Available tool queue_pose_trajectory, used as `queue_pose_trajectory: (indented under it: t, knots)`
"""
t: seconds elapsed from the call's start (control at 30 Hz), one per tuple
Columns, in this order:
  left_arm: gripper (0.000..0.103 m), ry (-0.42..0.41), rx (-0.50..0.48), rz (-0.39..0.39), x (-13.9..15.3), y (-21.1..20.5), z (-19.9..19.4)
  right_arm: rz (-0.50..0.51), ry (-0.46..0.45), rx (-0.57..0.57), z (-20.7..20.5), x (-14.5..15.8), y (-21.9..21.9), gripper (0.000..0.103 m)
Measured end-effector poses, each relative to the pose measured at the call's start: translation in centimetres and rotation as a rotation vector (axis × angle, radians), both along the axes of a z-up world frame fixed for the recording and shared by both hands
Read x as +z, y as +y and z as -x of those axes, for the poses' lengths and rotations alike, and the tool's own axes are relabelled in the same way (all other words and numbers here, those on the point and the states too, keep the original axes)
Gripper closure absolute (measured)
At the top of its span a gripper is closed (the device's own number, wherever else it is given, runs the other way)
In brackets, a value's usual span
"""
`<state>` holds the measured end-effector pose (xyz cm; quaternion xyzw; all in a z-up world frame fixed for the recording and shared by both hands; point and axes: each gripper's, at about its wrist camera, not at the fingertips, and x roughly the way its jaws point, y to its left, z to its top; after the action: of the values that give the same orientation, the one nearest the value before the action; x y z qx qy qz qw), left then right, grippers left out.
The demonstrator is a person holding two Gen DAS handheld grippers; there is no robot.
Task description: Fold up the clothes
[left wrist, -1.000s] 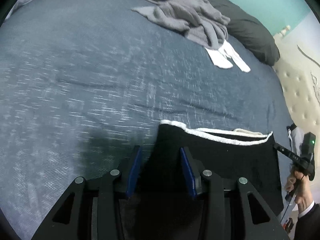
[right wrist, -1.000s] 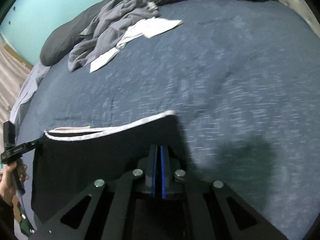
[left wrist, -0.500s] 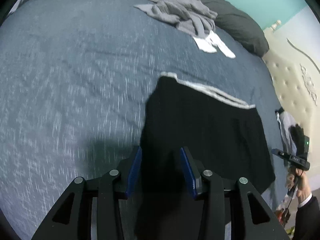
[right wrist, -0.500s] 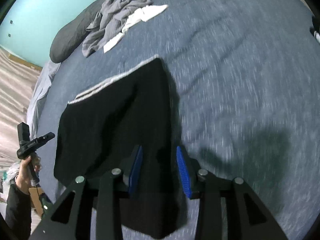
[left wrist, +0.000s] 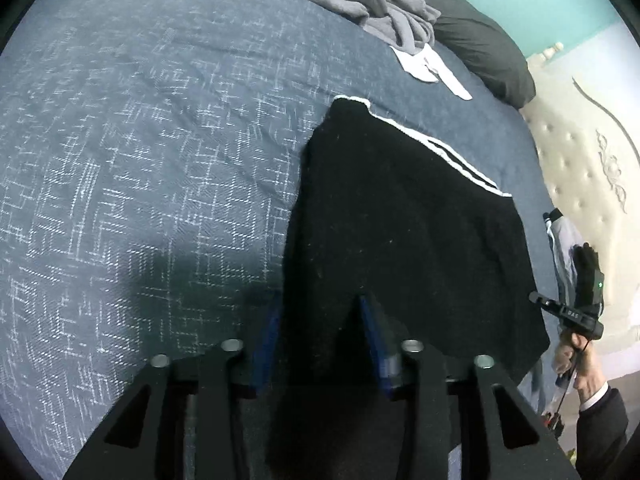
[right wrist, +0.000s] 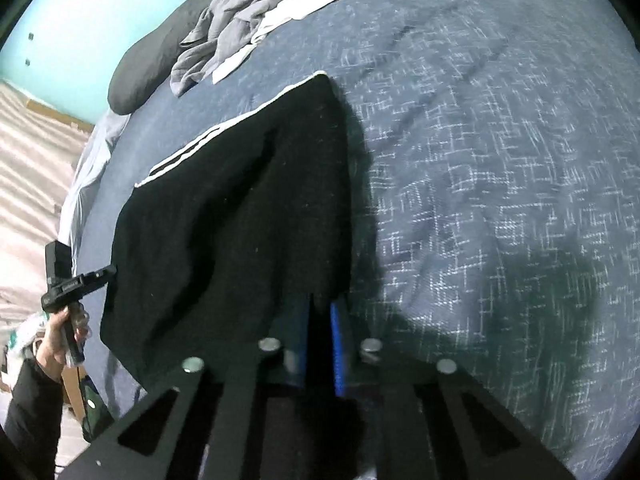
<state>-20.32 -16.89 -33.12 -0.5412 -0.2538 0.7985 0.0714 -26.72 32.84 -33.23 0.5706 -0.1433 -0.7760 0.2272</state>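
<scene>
The black knit garment with white striped trim [left wrist: 404, 232] lies spread on the blue-grey woven bed cover [left wrist: 140, 140], near the bed's side edge, apparently part-folded. The left gripper [left wrist: 320, 344] has just been closing, jaws narrowed on the near hem. The right gripper [right wrist: 320, 344], nearly closed, pinches the other near corner. The crumpled grey clothes pile [right wrist: 236, 20] and the white cloth [right wrist: 296, 4] by the dark pillow [left wrist: 480, 48] remain unfolded. Ample open cover lies ahead.
</scene>
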Motion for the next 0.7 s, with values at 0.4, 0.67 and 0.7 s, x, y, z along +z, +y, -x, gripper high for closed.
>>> queue_pose_trajectory:
  t: [0.4, 0.67, 0.7]
  knots:
    - [0.096, -0.008, 0.017, 0.022, 0.1, -0.8, -0.2, 0.012, -0.001, -0.076, -0.4, -0.2, 2.8, 0.099]
    - [0.095, -0.024, 0.012, 0.036, 0.1, -0.4, -0.2, -0.013, -0.030, -0.068, -0.7, -1.0, 2.9, 0.099]
    - [0.095, -0.025, 0.013, 0.039, 0.1, -0.3, -0.2, -0.021, -0.028, -0.064, -0.8, -0.8, 2.7, 0.099]
